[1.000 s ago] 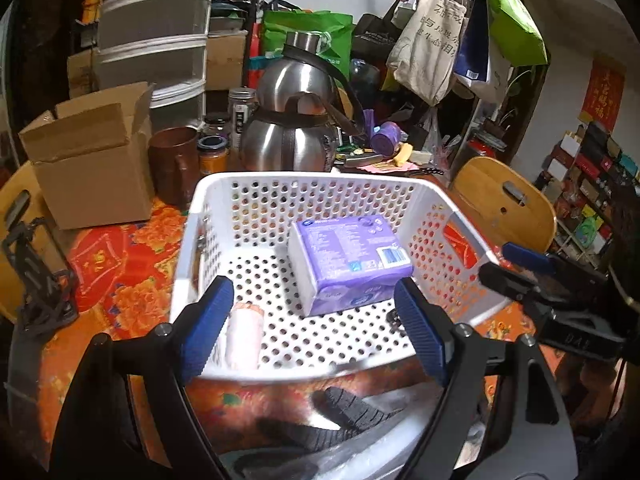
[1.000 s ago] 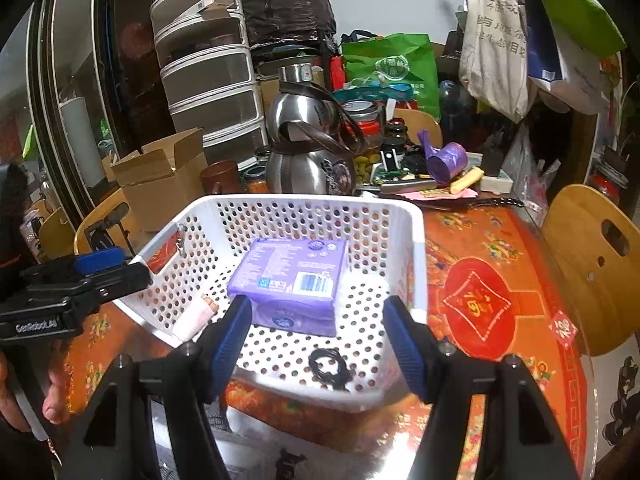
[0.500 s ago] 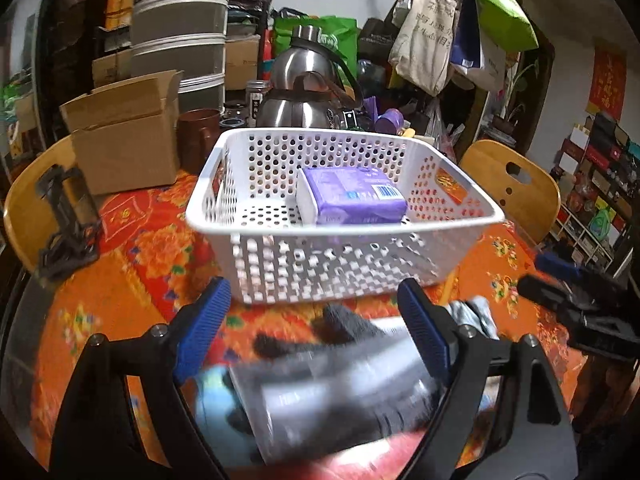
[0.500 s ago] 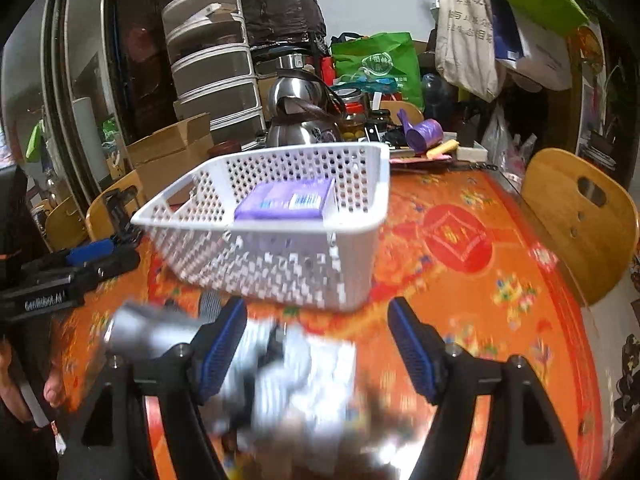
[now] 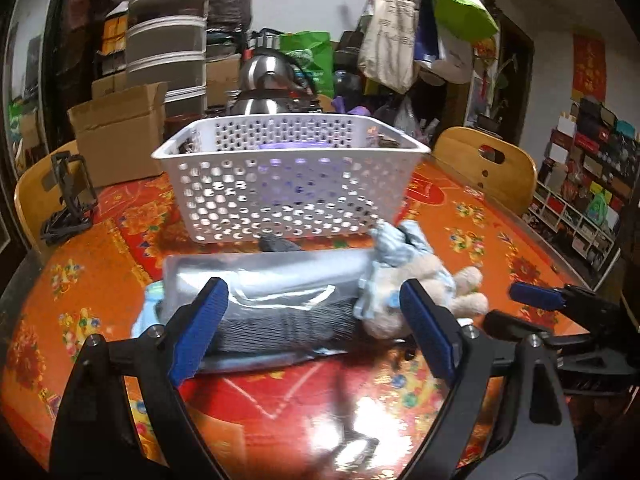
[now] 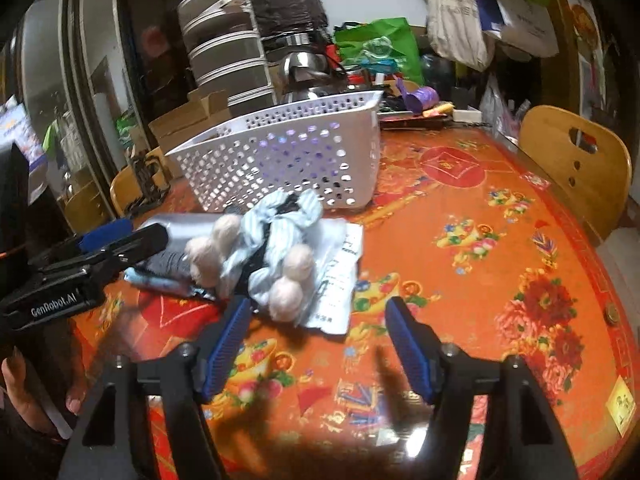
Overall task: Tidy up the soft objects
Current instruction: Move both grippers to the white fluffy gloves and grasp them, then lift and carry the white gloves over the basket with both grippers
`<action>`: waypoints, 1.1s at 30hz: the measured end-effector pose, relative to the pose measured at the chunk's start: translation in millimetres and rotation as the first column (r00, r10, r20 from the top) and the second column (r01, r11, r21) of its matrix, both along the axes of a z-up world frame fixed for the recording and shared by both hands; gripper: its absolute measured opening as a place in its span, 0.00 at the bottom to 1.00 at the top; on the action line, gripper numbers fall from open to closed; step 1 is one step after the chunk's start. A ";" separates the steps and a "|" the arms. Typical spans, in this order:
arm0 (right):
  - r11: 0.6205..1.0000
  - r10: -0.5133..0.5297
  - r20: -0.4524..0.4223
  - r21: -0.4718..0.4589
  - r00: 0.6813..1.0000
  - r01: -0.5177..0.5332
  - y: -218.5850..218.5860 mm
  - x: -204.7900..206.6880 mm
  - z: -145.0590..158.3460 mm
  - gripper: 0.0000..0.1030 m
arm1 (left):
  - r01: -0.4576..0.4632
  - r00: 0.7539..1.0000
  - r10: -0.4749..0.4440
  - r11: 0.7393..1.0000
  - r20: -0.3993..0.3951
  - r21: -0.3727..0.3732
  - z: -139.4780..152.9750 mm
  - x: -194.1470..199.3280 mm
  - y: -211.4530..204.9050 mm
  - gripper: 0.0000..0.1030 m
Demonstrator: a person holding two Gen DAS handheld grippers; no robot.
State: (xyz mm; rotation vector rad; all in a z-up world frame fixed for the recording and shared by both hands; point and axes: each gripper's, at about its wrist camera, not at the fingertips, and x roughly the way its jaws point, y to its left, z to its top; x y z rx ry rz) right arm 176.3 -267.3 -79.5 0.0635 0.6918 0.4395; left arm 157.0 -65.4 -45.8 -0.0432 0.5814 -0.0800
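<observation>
Now we hold both grippers, left and right, spread open and empty before the plush beside the basket.

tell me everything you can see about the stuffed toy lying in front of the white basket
The stuffed toy is a small plush figure with cream, fuzzy limbs ending in rounded paws, dressed in pale blue striped cloth. It looks soft and limp, lying sprawled on the pile of flat plastic packets, near the basket. Its head cannot be made out. Neither gripper holds it: the right gripper has its jaws open just short of it, and the left gripper is open too.
</observation>
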 end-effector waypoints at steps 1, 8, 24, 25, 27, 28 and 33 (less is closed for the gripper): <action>1.000 0.010 0.000 -0.002 1.000 -0.010 2.6 -0.5 -0.2 0.58 | 0.015 1.000 -0.015 1.000 0.005 0.009 -1.5 -3.2 -8.2 0.84; 1.000 0.023 0.008 -0.016 1.000 -0.023 11.7 2.1 -0.7 0.39 | 0.062 0.998 -0.062 0.995 0.000 0.082 -5.9 -0.4 -41.2 0.84; 0.999 0.040 -0.008 0.005 0.999 -0.040 11.9 8.2 -3.1 0.20 | 0.118 0.993 -0.117 0.989 -0.015 0.088 -9.5 8.8 -46.9 0.77; 0.999 0.042 -0.008 0.003 0.999 -0.042 12.2 8.6 -3.0 0.19 | 0.118 0.993 -0.117 0.990 -0.018 0.081 -11.0 10.1 -46.0 0.65; 0.999 0.044 -0.007 0.004 0.999 -0.044 12.0 8.3 -3.2 0.17 | 0.126 0.992 -0.124 0.990 -0.024 0.070 -12.2 11.9 -43.9 0.46; 0.999 0.048 -0.010 0.010 0.999 -0.048 12.3 9.1 -3.1 0.16 | 0.135 0.991 -0.134 0.989 -0.027 0.057 -12.4 12.6 -42.9 0.32; 0.999 0.050 0.002 -0.004 0.999 -0.050 15.5 8.4 -2.0 0.11 | 0.185 0.982 -0.184 0.982 -0.044 0.025 -15.2 15.7 -41.7 0.19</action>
